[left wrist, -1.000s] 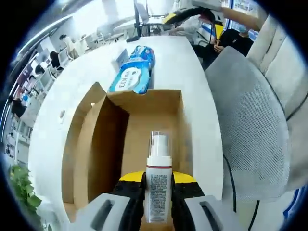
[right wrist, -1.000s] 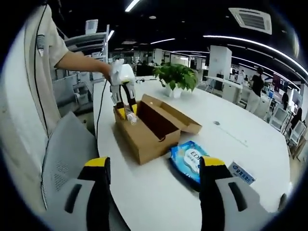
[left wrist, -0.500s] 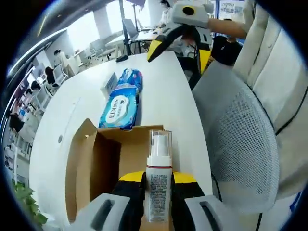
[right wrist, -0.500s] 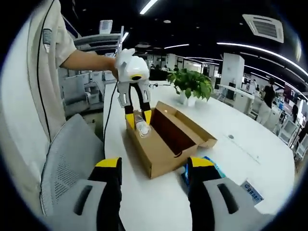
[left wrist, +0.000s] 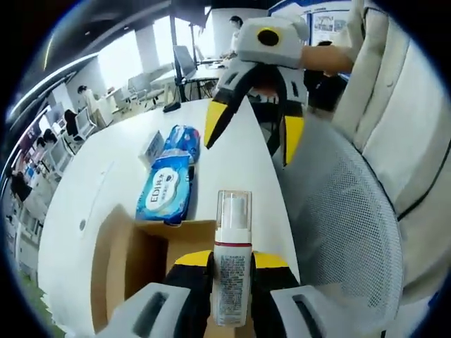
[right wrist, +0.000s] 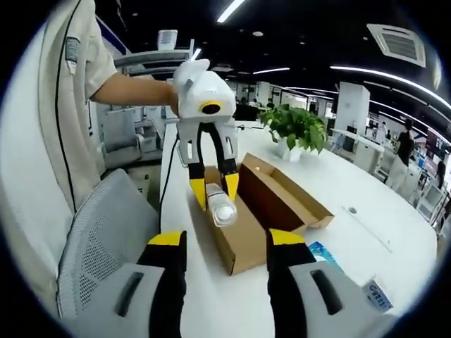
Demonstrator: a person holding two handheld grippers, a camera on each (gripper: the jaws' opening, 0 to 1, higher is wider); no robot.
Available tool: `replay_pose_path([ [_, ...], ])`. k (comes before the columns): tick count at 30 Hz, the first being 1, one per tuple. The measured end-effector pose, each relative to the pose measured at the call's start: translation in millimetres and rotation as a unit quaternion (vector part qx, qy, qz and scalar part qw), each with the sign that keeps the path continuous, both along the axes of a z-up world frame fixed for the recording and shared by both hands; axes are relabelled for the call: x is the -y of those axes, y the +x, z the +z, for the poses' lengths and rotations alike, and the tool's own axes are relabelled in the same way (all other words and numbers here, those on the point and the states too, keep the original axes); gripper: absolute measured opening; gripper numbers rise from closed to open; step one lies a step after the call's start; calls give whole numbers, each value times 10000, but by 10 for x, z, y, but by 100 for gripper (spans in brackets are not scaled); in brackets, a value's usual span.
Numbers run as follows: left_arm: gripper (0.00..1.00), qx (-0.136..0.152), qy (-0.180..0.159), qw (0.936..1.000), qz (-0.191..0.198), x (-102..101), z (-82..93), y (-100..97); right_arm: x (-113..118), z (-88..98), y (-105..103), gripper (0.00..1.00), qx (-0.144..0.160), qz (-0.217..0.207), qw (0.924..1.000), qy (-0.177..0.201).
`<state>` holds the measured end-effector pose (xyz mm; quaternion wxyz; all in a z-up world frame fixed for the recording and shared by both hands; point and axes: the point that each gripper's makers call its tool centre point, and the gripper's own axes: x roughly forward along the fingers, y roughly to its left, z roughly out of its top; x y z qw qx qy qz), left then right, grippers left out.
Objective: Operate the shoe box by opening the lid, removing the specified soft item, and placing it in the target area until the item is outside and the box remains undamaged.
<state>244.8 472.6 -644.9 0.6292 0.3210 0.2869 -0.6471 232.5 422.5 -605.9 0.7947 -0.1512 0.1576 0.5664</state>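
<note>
In the right gripper view, the right tongs (right wrist: 219,246) rise from the bottom with jaws parted and nothing between them. Ahead, the left tongs (right wrist: 213,191) hang over the open cardboard box (right wrist: 243,232) on the white bench (right wrist: 338,232), clamped on a pump bottle (right wrist: 220,208). A potted plant (right wrist: 299,130) stands beyond the box, a grey mesh chair (right wrist: 95,239) beside the bench.
</note>
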Motion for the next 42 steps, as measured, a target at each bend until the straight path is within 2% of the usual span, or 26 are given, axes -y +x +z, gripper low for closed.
replay_pose_path([
  [2,19,-15,-97,10000,-18,43,16,-18,-26,2,-7,39,4,41,10000,4],
  [6,19,-171,-500,9986,-20,182,93,-91,-73,18,-22,34,15,119,9999,23],
  [12,19,-351,-928,9951,-36,269,179,-185,-111,87,-30,28,-63,159,9996,220],
  [16,19,-605,-1409,9881,77,341,280,-231,-134,151,-54,25,-165,202,9988,410],
  [24,19,-723,-1931,9784,127,411,360,-263,-180,243,-64,21,-271,209,9971,681],
  [30,20,-668,-2195,9733,91,455,349,-276,-178,286,-75,19,-297,287,9966,706],
  [32,20,-567,-2208,9737,19,468,336,-282,-175,277,-98,18,-363,336,9967,640],
  [42,20,-576,-2150,9749,58,535,263,-307,-180,234,-104,17,-505,365,9976,288],
])
